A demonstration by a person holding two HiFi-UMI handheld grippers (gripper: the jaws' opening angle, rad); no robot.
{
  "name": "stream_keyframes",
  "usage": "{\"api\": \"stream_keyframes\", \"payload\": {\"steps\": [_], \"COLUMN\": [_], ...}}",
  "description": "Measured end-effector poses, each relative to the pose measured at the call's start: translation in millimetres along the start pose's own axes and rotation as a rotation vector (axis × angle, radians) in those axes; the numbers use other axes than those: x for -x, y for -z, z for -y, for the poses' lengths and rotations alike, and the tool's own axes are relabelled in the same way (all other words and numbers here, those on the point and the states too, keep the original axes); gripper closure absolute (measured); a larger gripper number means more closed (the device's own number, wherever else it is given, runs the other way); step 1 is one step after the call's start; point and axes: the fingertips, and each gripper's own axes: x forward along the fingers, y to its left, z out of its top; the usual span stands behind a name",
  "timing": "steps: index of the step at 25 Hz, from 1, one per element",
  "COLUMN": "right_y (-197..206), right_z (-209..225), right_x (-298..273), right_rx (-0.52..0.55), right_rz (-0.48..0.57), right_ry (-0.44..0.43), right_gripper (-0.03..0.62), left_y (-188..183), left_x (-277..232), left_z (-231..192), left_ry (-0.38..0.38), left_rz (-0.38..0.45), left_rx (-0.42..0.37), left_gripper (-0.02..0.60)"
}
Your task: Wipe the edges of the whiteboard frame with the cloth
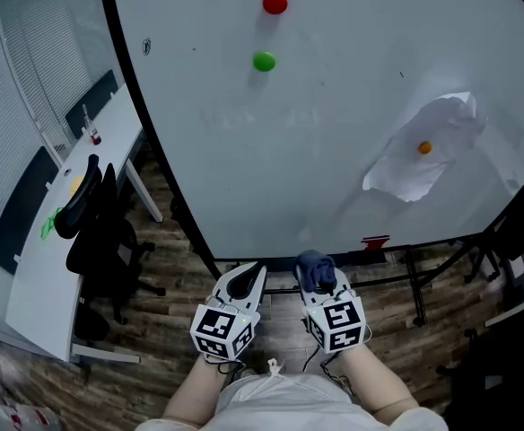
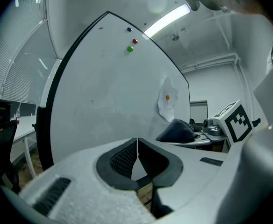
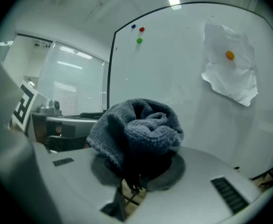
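Observation:
A large whiteboard (image 1: 334, 124) with a black frame (image 1: 132, 97) stands in front of me on a wheeled stand. My right gripper (image 1: 318, 275) is shut on a bunched dark blue-grey knitted cloth (image 1: 315, 268), held just below the board's bottom edge; in the right gripper view the cloth (image 3: 136, 132) bulges over the jaws. My left gripper (image 1: 247, 278) is beside it to the left, jaws pressed together with nothing between them (image 2: 136, 155). Both grippers are a little short of the bottom frame, not touching it.
A crumpled paper sheet (image 1: 428, 146) is pinned to the board by an orange magnet (image 1: 424, 148); red (image 1: 275, 4) and green (image 1: 263, 61) magnets sit higher up. A black office chair (image 1: 96, 232) and white desk (image 1: 60, 241) stand at left. The stand's legs (image 1: 414, 285) spread across the wood floor.

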Motion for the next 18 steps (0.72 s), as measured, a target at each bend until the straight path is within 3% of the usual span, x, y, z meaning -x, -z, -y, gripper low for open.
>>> {"api": "stream_keyframes", "payload": {"steps": [18], "right_y": [2.8], "right_z": [10.7], "right_x": [0.3], "right_rx": [-0.072], "right_rz": [-0.012], "right_ry": [-0.009], "right_gripper": [0.523], "left_y": [6.9], "left_x": [-11.4], "left_z": [8.1], "left_ry": [0.008], "left_rz": [-0.035], "left_rx": [-0.021], "left_gripper": [0.557]}}
